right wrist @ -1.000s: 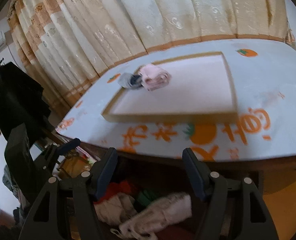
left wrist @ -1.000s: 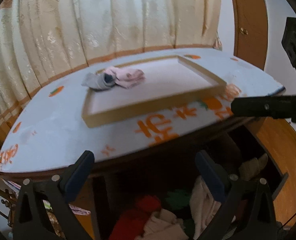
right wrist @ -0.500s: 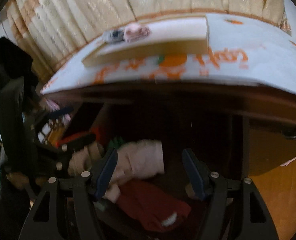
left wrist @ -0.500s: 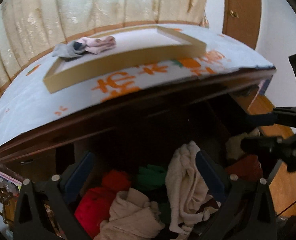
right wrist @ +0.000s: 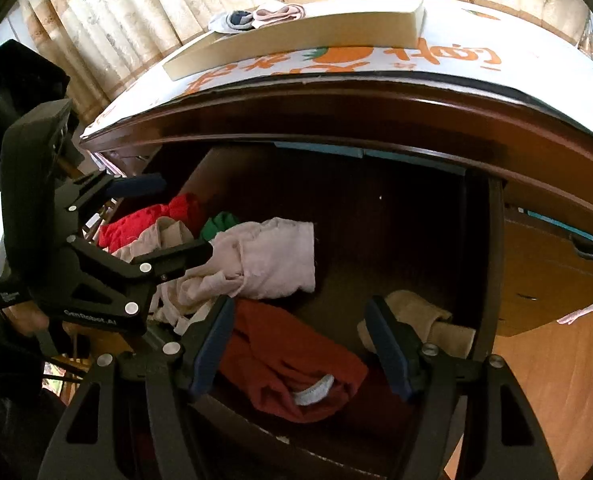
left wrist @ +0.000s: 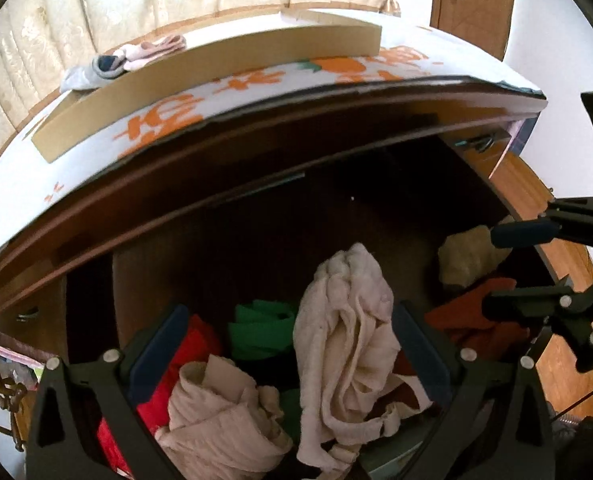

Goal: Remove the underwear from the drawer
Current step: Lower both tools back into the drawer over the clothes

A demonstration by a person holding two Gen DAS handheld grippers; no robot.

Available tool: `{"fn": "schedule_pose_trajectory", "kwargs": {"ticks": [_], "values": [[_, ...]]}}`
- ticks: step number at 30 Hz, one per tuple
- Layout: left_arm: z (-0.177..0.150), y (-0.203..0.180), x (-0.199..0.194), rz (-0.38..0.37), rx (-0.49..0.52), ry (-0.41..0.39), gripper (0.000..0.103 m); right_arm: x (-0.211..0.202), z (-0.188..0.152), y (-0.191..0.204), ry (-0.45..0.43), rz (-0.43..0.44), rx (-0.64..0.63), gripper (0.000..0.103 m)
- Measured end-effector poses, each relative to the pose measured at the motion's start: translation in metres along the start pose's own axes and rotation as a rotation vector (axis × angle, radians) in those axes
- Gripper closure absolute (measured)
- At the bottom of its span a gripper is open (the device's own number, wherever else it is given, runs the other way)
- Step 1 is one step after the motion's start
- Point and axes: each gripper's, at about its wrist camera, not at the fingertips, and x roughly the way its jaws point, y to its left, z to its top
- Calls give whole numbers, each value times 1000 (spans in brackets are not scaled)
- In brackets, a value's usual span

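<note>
both tongs spread, empty: left gripper (left wrist: 288, 354) over cream underwear (left wrist: 346, 320), right gripper (right wrist: 298, 344) over red garment (right wrist: 292, 364), lower centre, in drawer (right wrist: 476, 248). risk: tangled pile lets one pinch drag neighbouring pieces, or catch only a loose fold.

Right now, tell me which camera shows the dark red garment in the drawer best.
The right wrist view: the dark red garment lies spread out between the open right tool. The left wrist view shows only a part, behind the right tool.
</note>
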Motion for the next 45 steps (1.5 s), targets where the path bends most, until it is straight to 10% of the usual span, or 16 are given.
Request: {"fn": "schedule_pose_trajectory", "kwargs": {"ticks": [31, 45], "values": [[1, -37, 60, -111, -19, 286, 2, -16, -14, -25, -19, -10, 77, 34], [-9, -22, 54, -161, -70, 240, 65, -16, -5, -16, 1, 40, 32, 34]]}}
